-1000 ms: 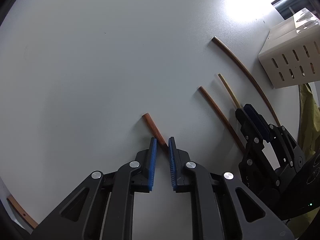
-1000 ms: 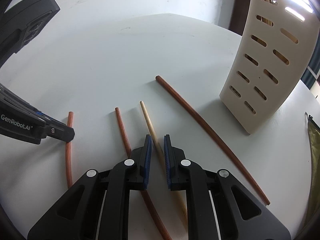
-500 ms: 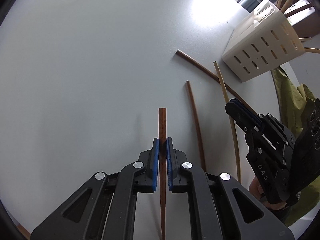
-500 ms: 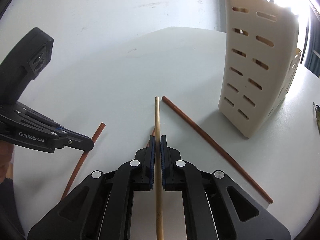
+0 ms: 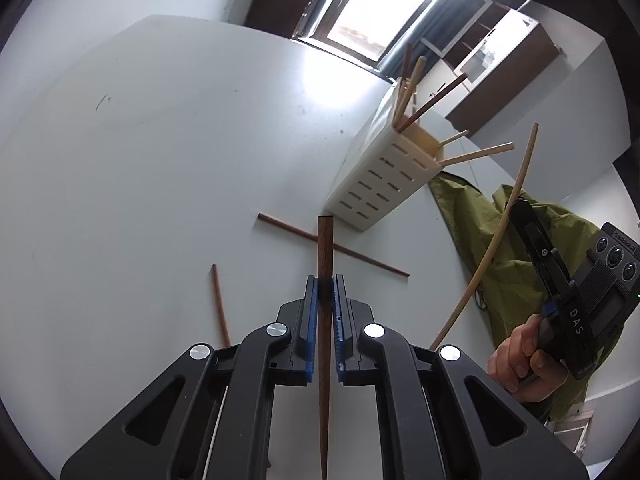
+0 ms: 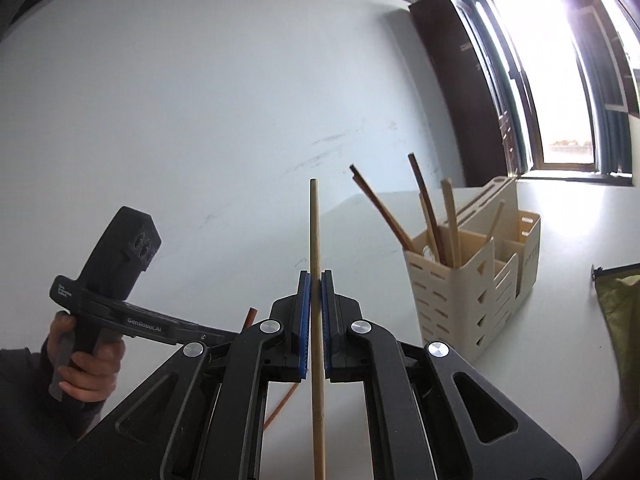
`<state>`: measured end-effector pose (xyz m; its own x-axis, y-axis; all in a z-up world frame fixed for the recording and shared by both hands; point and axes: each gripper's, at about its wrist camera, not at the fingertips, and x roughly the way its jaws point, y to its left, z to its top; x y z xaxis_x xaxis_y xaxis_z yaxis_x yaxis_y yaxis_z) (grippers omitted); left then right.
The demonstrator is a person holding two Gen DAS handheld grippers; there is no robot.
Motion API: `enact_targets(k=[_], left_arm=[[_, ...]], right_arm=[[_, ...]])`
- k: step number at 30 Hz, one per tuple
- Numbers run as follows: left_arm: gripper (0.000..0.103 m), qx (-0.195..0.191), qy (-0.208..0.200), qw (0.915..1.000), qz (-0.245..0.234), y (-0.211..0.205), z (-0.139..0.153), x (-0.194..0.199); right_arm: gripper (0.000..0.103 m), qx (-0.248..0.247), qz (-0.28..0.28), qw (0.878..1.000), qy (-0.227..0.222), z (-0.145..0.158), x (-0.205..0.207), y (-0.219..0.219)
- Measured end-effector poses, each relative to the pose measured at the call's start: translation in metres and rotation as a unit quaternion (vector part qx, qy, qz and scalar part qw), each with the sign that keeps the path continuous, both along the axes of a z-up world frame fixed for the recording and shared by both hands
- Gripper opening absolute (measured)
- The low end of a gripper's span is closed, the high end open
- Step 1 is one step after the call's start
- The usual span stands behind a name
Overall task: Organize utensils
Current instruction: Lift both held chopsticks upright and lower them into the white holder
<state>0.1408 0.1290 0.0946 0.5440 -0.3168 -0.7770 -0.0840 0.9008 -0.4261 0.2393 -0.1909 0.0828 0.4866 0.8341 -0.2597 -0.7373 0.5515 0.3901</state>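
White table [image 5: 160, 160] fills the left wrist view, window upper right; left gripper [image 5: 327, 300] fingers clench a dark chopstick [image 5: 324, 248], now lifted off it. Right wrist view: right gripper [image 6: 314, 296] clamps a pale chopstick [image 6: 314, 220], raised toward the holder [image 6: 472, 280] at right.

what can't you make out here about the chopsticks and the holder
- Dark chopstick in the left gripper: its lower end runs off the bottom edge of the left wrist view.
- Light chopstick in the right gripper: lower end cut off by the bottom edge of the right wrist view.
- Holder: its walls hide how deep the chopsticks inside sit.
- Short chopstick on the table: near end hidden behind the left gripper's body.
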Motion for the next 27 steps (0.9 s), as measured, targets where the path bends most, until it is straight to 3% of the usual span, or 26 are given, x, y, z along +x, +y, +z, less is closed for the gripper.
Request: enact_targets(k=[7, 13, 21, 27], left_arm=[[0.006, 0.012, -0.098, 0.9951, -0.002, -0.012, 0.065, 0.015], [0.006, 0.03, -0.165, 0.9857, -0.012, -0.033, 0.106, 0.044], [0.007, 0.051, -0.255, 0.9654, -0.019, -0.068, 0.15, 0.083], [0.007, 0.073, -0.309, 0.9482, -0.009, -0.087, 0.167, 0.11]], right_arm=[[0.006, 0.003, -0.076, 0.994, -0.073, 0.042, 0.009, -0.013], [0.006, 0.007, -0.117, 0.987, -0.111, 0.056, 0.027, -0.01], [0.006, 0.058, -0.147, 0.979, -0.127, 0.073, 0.06, -0.019], [0.006, 0.081, -0.165, 0.969, -0.167, 0.081, 0.068, -0.021]])
